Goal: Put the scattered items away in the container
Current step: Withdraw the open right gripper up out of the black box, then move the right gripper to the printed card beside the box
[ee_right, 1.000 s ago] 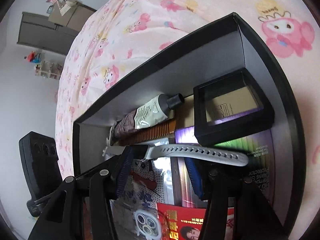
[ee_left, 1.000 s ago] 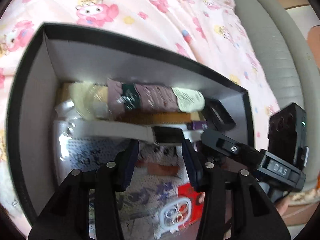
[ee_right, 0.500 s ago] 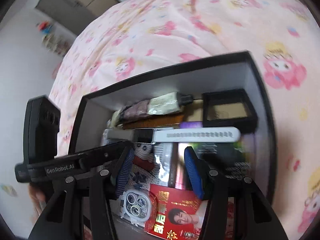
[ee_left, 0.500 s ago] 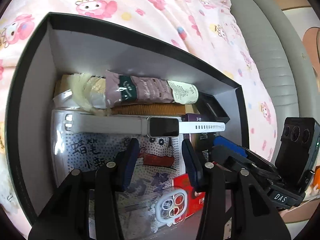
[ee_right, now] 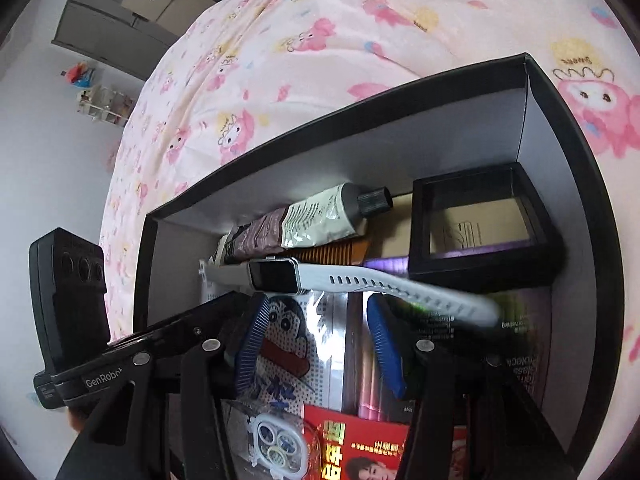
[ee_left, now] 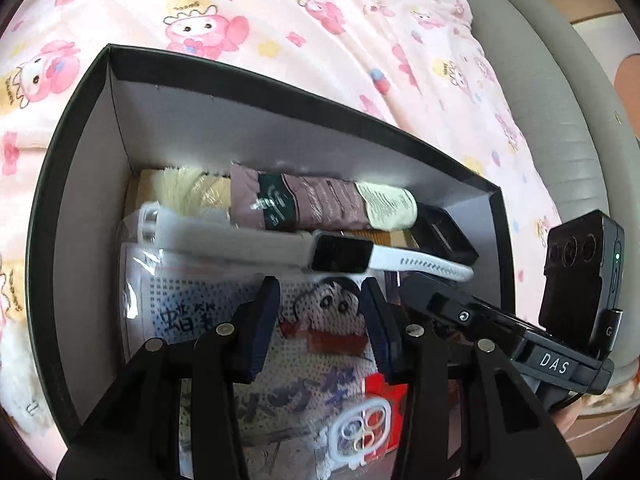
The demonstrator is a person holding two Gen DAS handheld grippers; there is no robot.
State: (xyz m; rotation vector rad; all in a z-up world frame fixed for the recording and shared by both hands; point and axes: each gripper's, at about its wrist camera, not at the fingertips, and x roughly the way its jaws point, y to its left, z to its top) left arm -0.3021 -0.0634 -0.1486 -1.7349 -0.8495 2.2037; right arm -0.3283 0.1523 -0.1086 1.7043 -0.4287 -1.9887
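While the left hand-held gripper (ee_left: 320,320), its jaws closing on nothing, and the open, empty right hand-held gripper (ee_right: 316,340) had backed off, the white watch (ee_left: 340,254) now lay inside the black box (ee_left: 256,132): placement done.

A pink bedsheet (ee_left: 320,32) printed with cartoon rabbits covers the bed, wrinkled in long folds. Along its right edge in the left wrist view runs a grey padded bed frame (ee_left: 560,112). In the right wrist view a grey cabinet (ee_right: 108,36) stands against the white wall (ee_right: 48,152), with small colourful items just below it, too small to tell.
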